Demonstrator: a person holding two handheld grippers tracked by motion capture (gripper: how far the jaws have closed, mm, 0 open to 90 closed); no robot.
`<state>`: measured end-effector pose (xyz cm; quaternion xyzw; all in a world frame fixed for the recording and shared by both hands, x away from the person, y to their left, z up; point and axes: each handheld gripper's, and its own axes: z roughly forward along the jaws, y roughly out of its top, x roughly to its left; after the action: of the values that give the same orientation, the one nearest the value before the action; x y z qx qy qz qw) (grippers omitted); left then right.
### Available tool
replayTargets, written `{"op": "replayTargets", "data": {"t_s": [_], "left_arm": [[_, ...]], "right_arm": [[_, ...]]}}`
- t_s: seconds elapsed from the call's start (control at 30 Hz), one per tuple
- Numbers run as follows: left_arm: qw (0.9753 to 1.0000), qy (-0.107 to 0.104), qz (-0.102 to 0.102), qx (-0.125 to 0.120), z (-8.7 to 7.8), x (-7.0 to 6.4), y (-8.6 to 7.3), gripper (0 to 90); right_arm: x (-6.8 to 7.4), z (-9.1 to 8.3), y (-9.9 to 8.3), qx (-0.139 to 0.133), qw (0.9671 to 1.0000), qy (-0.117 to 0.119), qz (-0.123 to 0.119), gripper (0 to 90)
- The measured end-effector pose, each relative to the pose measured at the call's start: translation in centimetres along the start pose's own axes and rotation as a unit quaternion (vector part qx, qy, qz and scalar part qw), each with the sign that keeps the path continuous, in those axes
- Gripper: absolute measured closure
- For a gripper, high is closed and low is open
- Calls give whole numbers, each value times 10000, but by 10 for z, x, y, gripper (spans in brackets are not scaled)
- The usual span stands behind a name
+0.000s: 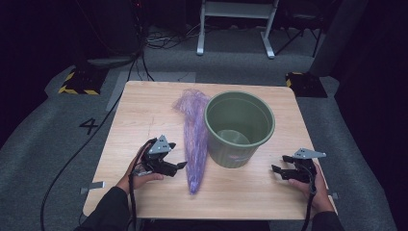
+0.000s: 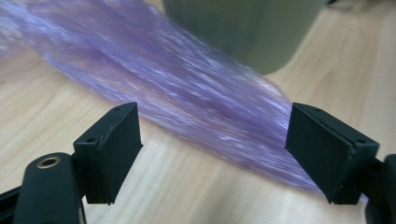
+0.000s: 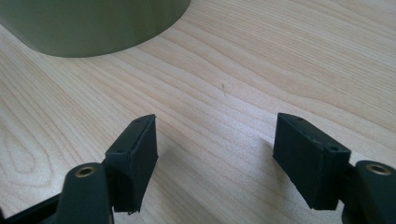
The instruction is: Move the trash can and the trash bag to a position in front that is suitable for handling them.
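A long bundle of purple shiny strands lies lengthwise on the wooden table, just left of a green bucket that stands upright and looks empty. My left gripper is open at the table's front left, its jaws pointing at the bundle's near end. In the left gripper view the purple strands run across just beyond the open jaws, with the bucket behind. My right gripper is open at the front right, aimed toward the bucket, with bare table between the jaws.
Grey carpet surrounds the table. Black cables run over the floor at the left. A white frame stands at the back, and yellow-and-black striped feet sit beyond the table's far corners.
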<state>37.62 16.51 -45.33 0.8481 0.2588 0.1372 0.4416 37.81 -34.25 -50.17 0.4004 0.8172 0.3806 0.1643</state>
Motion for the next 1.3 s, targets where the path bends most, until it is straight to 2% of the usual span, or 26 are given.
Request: {"op": "replayTargets", "data": {"t_s": [0.07,0.1,0.17,0.23,0.3,0.5,0.63,0.73,0.8,0.9,1.03,1.1,1.13,1.3], "left_arm": [[9998,194,49,-67,2,3,2,185],[9998,212,50,-33,4,5,3,191],[9999,156,-54,21,6,10,6,194],[9996,60,-273,-90,7,17,9,194],[9990,122,-400,-183,9,24,13,196],[9990,212,-383,-72,23,34,21,192],[9985,430,-327,41,35,38,21,212],[9979,248,-587,121,43,47,26,190],[9975,402,-567,82,47,48,29,199],[9965,426,-686,227,57,52,34,193],[9949,572,-799,241,66,57,36,200],[9941,531,-885,324,73,60,37,195],[9941,558,-853,368,76,61,37,196],[9924,387,-1124,324,86,64,39,191]], "right_arm": [[0,0,0,-8,10000,1,4,311],[0,0,0,-8,10000,-2,10,311],[0,0,0,-8,10000,-9,9,311],[0,0,0,-12,10000,-30,25,322],[0,0,0,-20,10000,-40,55,324],[0,0,0,-20,10000,-43,37,324],[0,0,0,-19,10000,-48,28,323],[0,0,0,-21,10000,-64,13,323],[0,0,0,-20,10000,-67,11,322],[0,0,0,-19,10000,-70,3,322],[1,0,0,-16,10000,-81,-8,321],[1,0,0,-19,10000,-85,-20,320],[1,0,0,-14,10000,-91,-28,320],[2,0,0,-11,9999,-96,-48,317]]}}
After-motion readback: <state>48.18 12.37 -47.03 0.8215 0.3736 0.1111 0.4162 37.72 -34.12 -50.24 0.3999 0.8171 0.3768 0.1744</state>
